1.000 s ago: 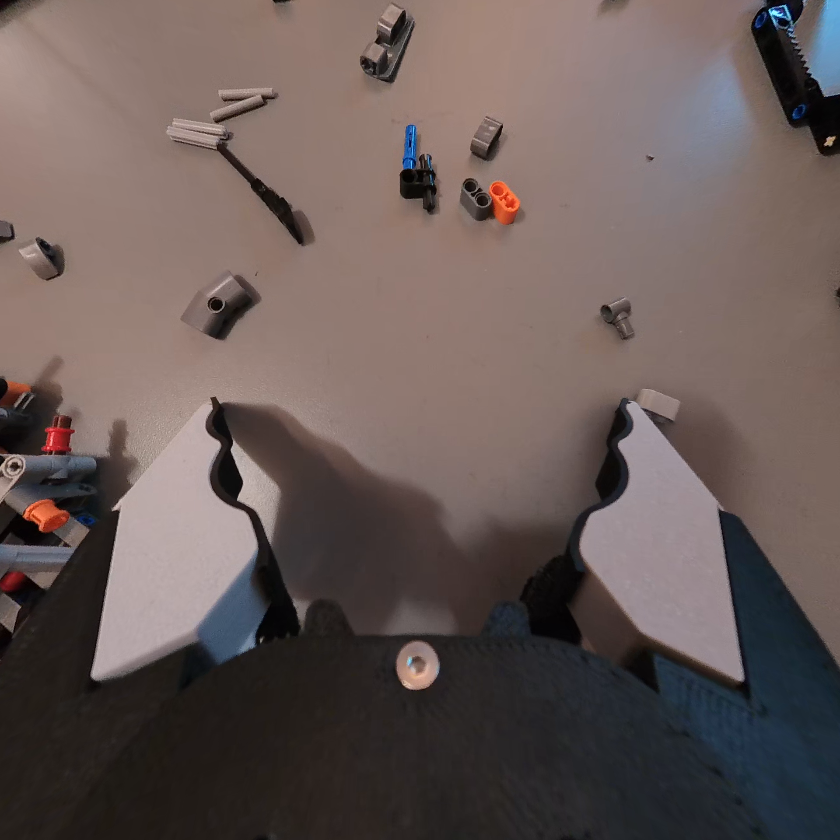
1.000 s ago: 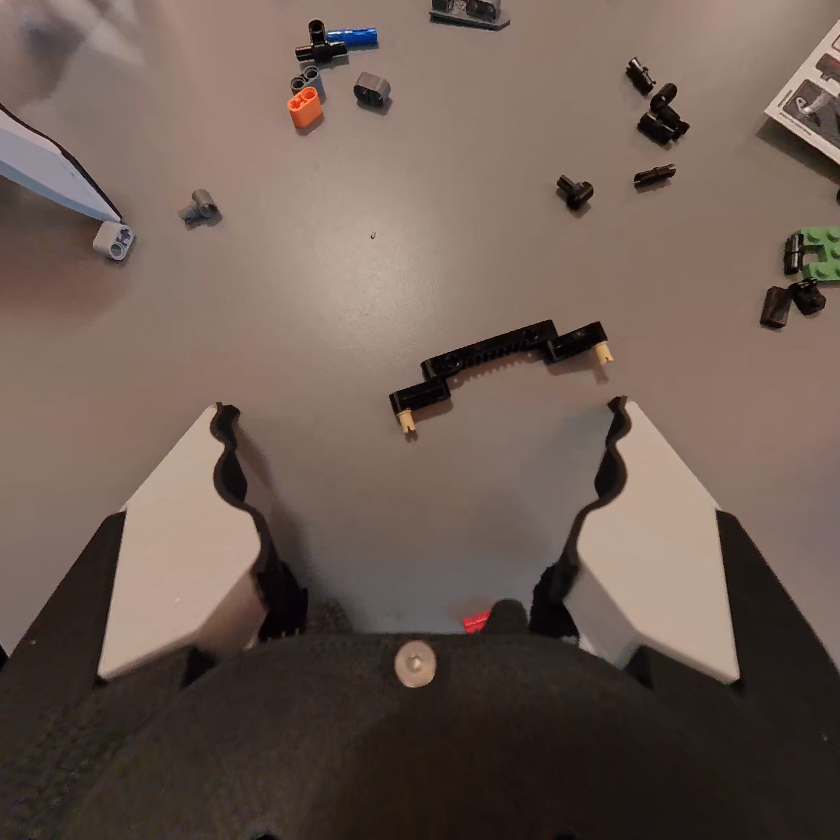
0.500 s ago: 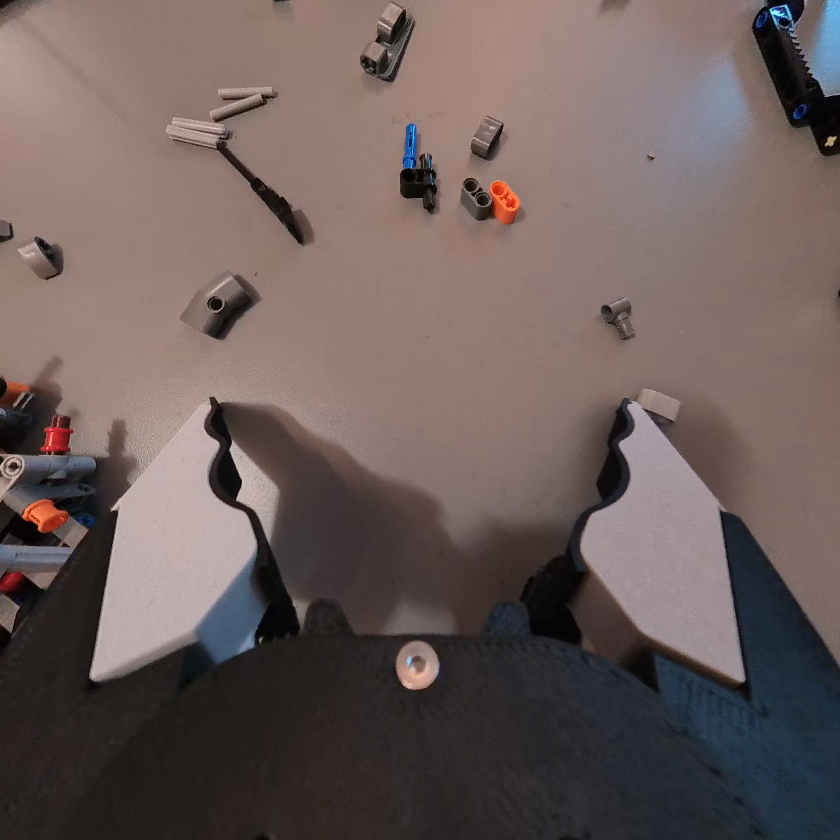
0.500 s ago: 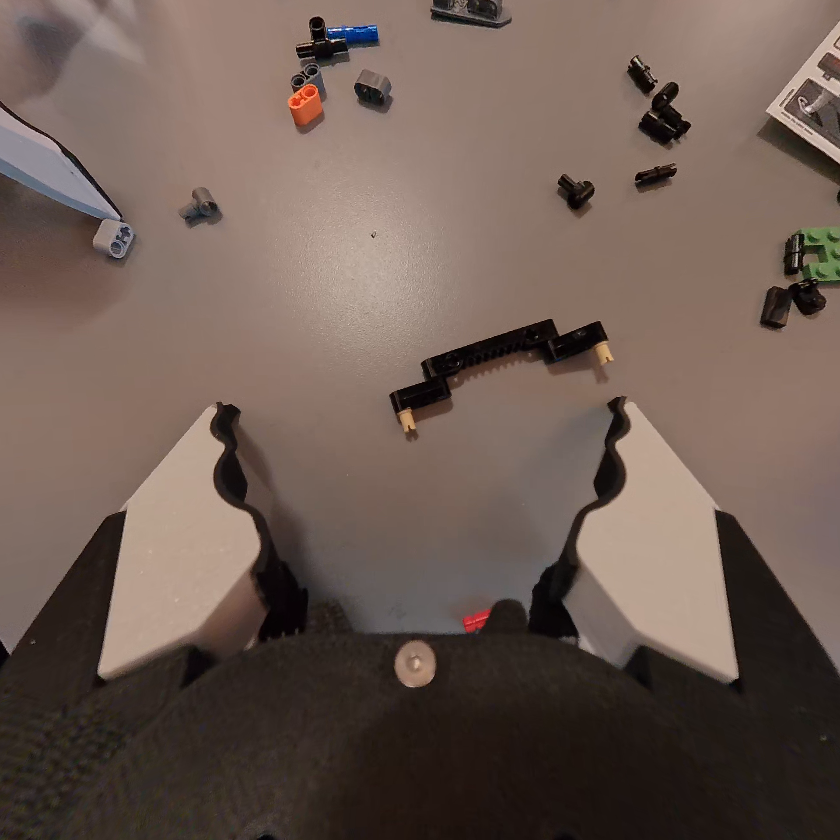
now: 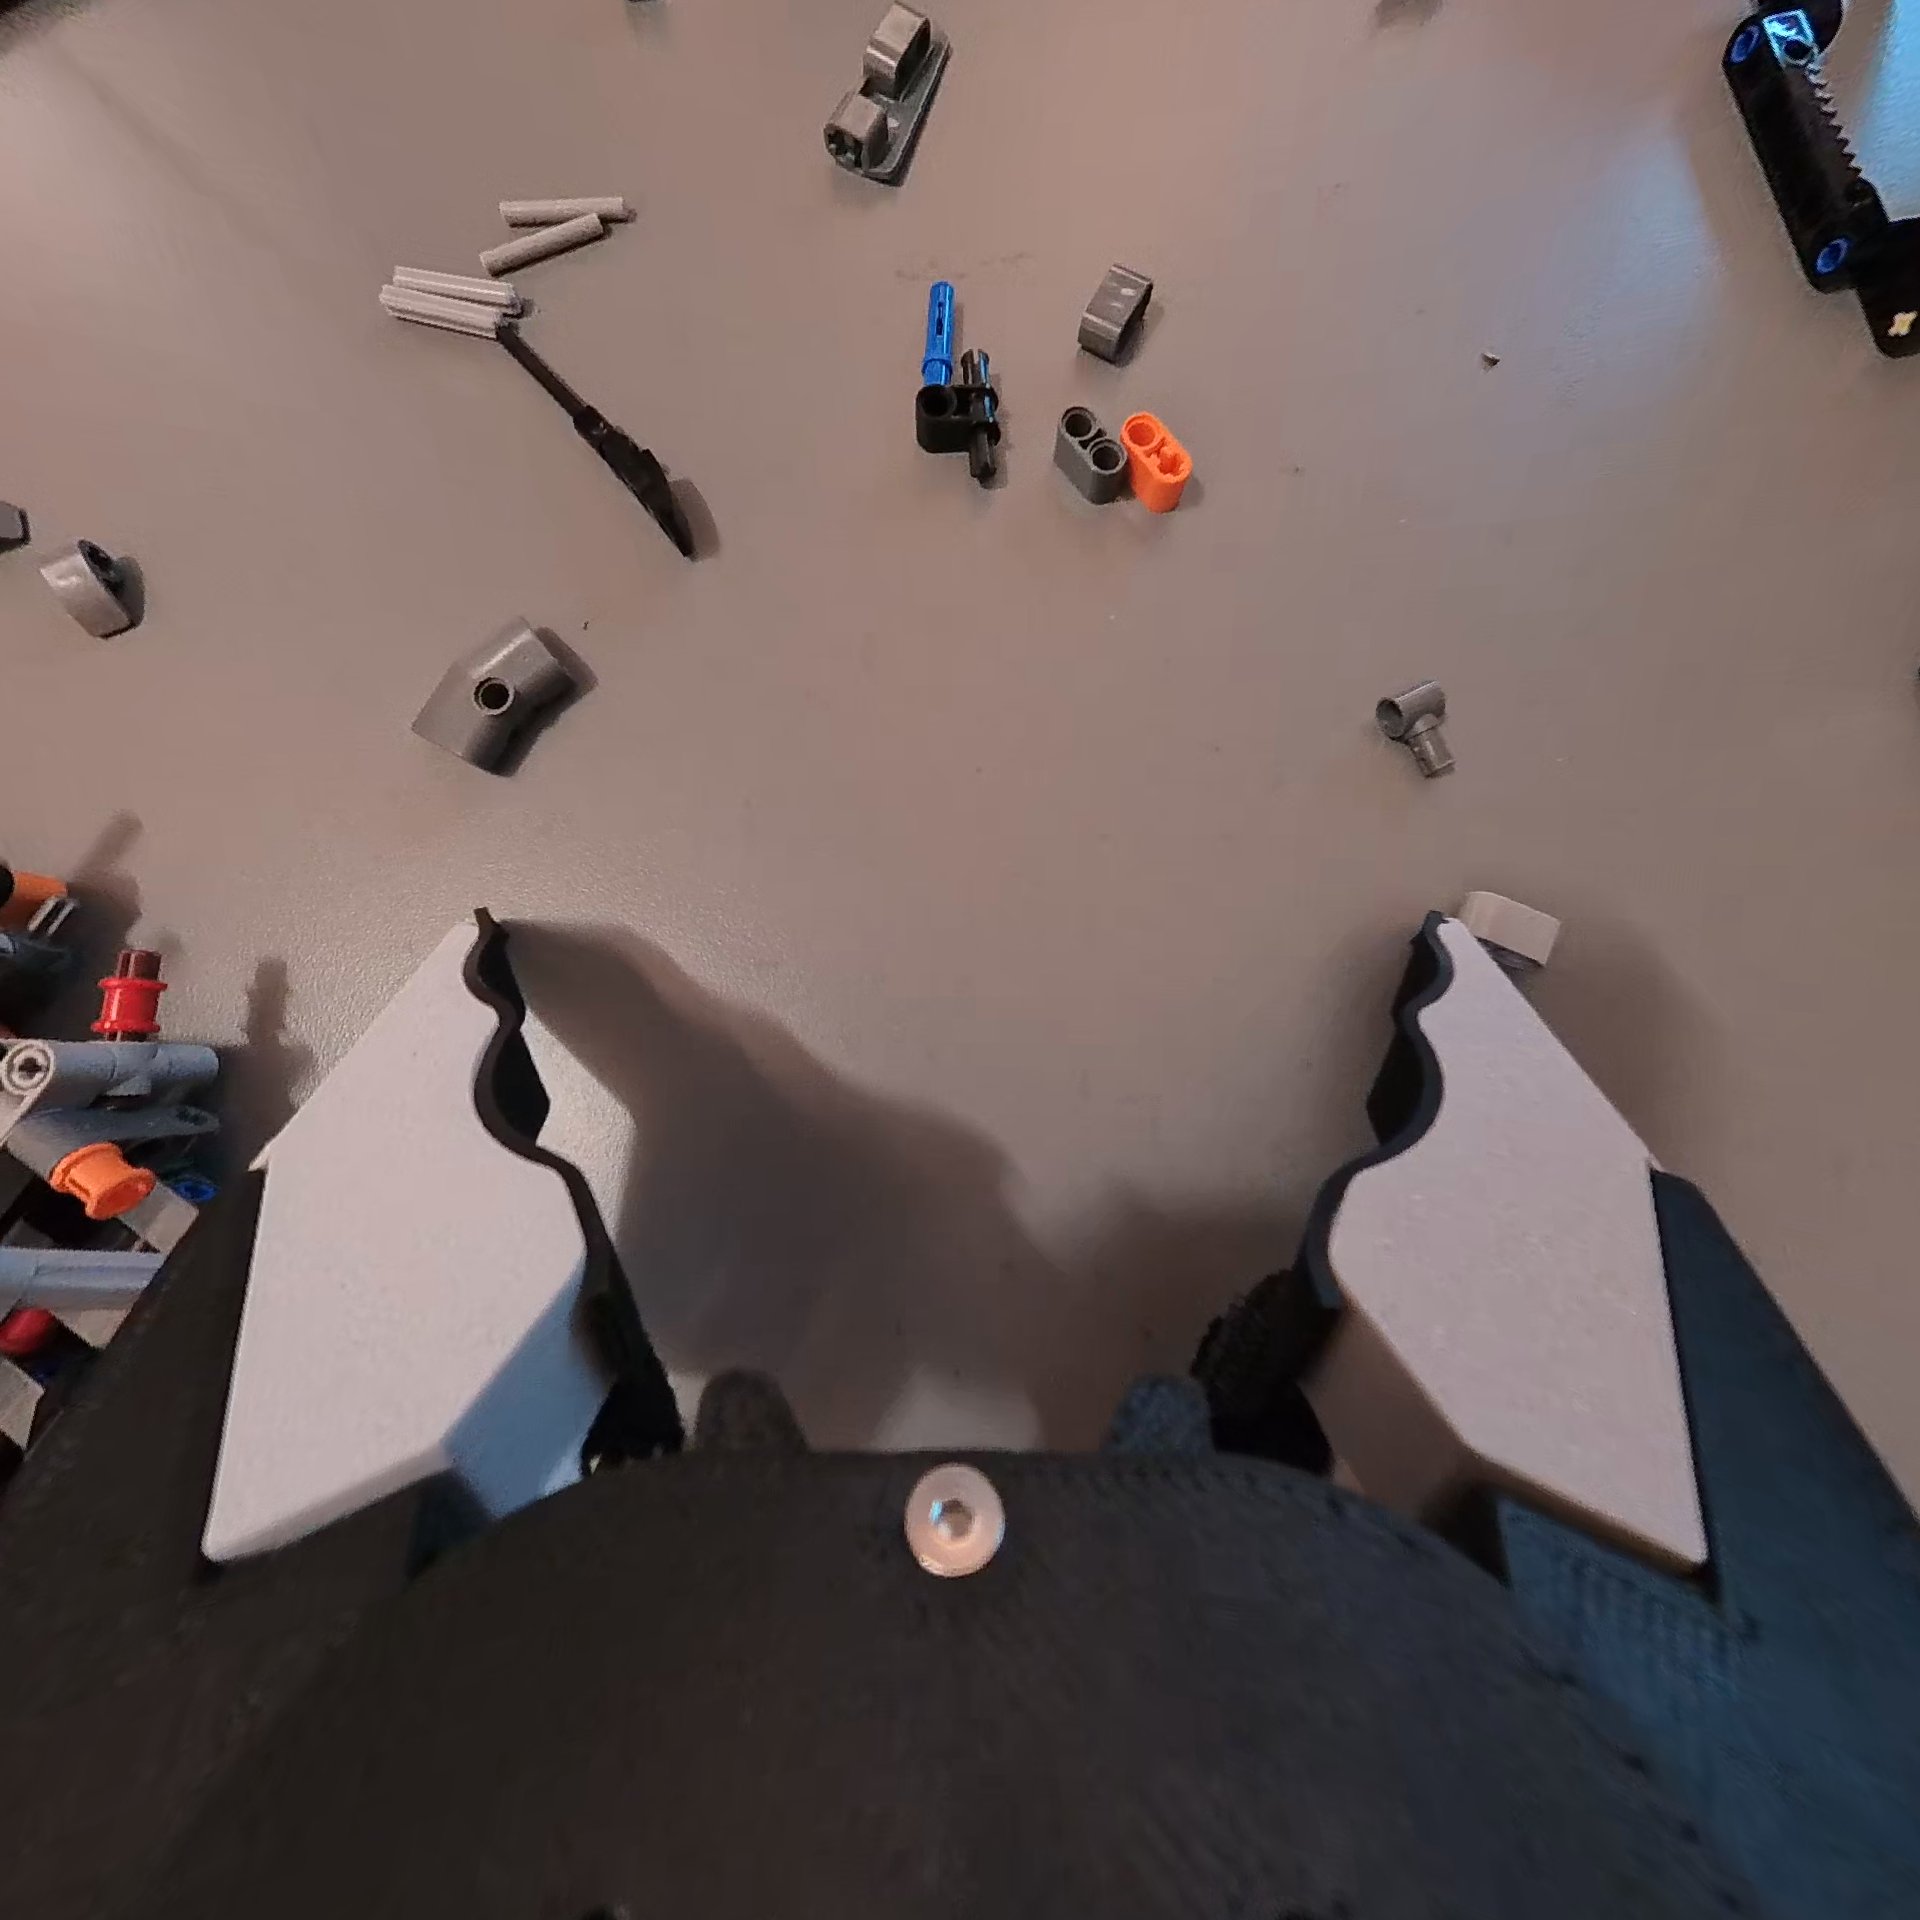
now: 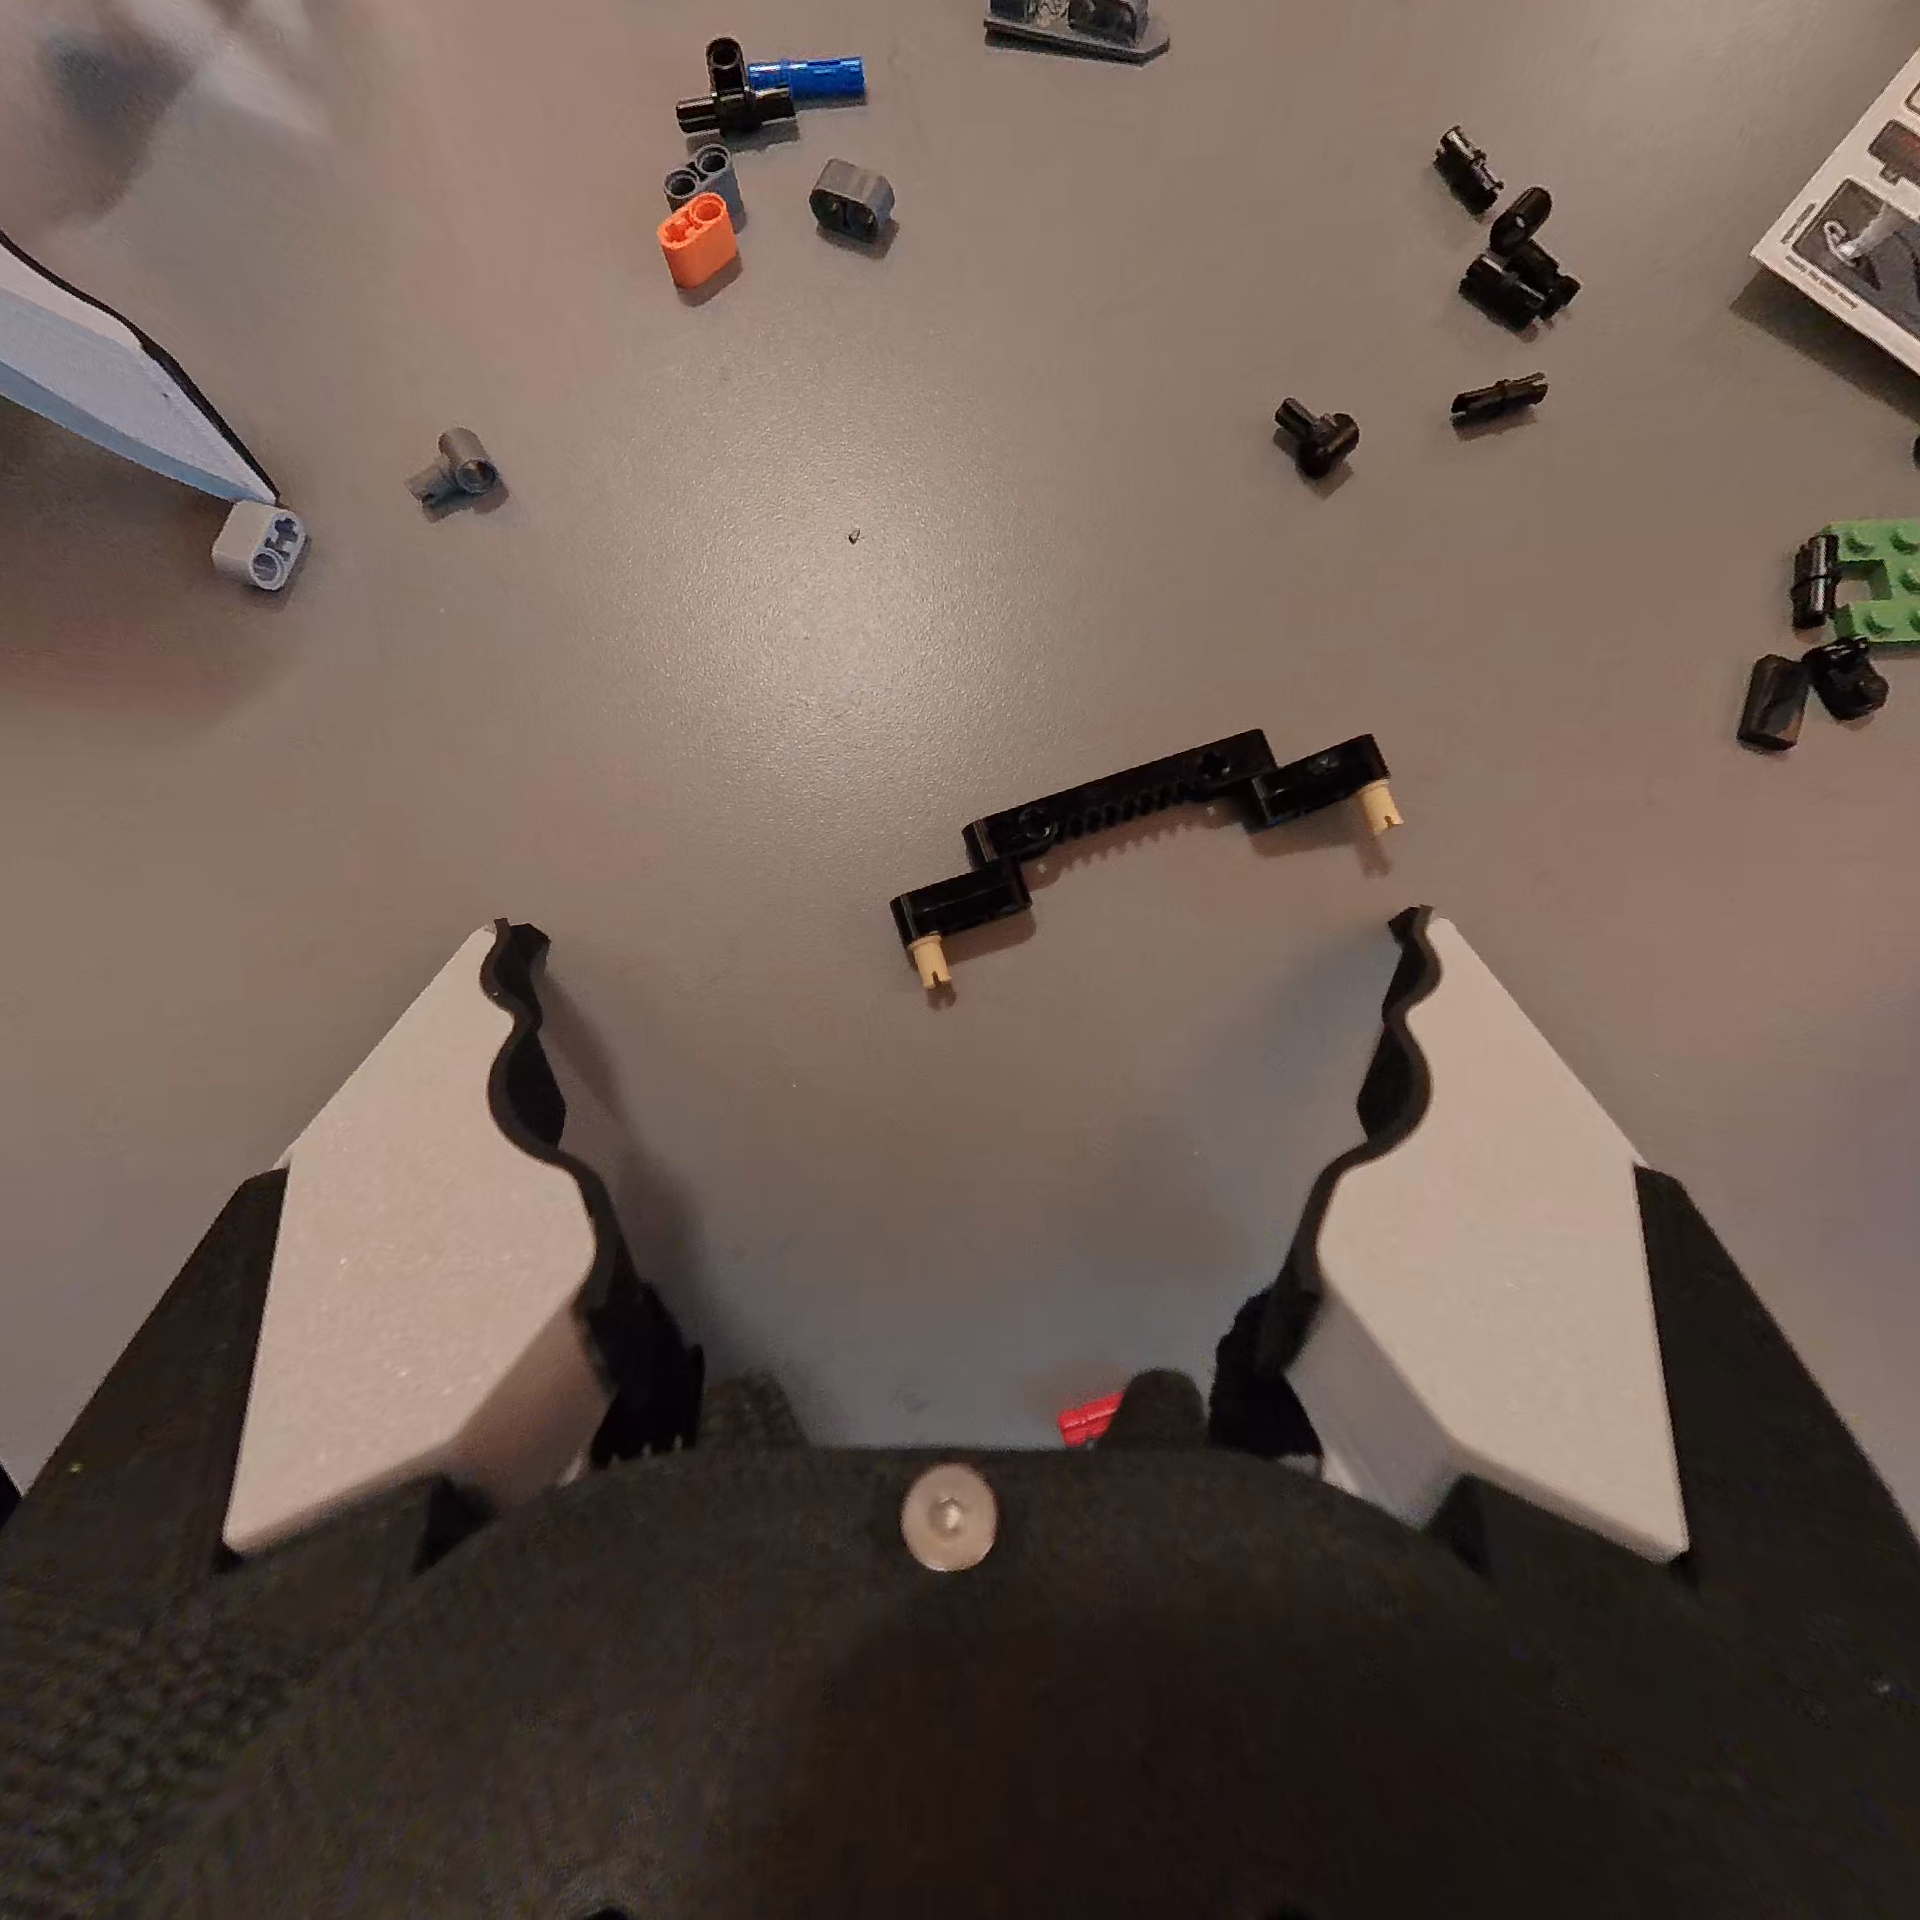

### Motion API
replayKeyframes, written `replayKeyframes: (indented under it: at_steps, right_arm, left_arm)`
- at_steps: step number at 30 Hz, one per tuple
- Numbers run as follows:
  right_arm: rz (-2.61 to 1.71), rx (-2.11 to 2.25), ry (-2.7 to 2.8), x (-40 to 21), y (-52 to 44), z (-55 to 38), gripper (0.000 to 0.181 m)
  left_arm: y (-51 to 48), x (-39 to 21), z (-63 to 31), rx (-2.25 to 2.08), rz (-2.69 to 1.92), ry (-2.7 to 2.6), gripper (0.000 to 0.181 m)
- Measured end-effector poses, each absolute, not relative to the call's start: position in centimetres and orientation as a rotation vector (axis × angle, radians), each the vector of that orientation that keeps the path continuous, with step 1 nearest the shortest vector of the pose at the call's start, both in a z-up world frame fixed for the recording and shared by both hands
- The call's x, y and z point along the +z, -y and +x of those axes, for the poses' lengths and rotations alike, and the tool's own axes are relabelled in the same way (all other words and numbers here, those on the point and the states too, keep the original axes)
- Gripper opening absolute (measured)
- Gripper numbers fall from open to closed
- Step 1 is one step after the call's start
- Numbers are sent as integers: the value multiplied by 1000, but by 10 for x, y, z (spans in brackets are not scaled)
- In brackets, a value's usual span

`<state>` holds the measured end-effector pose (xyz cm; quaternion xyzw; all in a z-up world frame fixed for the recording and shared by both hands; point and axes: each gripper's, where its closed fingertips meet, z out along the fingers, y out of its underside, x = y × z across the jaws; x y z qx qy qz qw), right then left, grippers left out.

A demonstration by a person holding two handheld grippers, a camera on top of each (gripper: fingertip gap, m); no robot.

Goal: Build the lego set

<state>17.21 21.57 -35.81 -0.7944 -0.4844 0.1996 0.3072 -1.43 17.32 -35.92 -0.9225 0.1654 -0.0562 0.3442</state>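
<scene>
Across a grey table (image 6: 779,644) strewn with loose parts, the right gripper (image 6: 961,925) hangs with fingers spread wide and nothing between them, just short of a black toothed rack assembly (image 6: 1138,821) with tan pins at both ends, lying near the middle of the surface. Its partner, the left gripper (image 5: 956,920), is equally wide open and empty, its right fingertip just beside a light grey connector (image 5: 1512,920). A partly built grey frame (image 5: 73,1122) sits at the left edge; an orange connector (image 5: 1156,462) and a blue pin (image 5: 938,330) lie farther off. Judging by the pose, picking up the rack is the step in hand: the next move calls for lowering, straddling its narrow body and closing squarely.
</scene>
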Motion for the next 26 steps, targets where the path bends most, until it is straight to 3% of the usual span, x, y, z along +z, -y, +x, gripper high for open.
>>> replayKeyframes:
  at_steps: [26]
  right_arm:
    - [-2102, 523, 1276, -359, -218, 173, 155]
  left_arm:
    - [-174, -359, -15, -149, -2397, -432, 158]
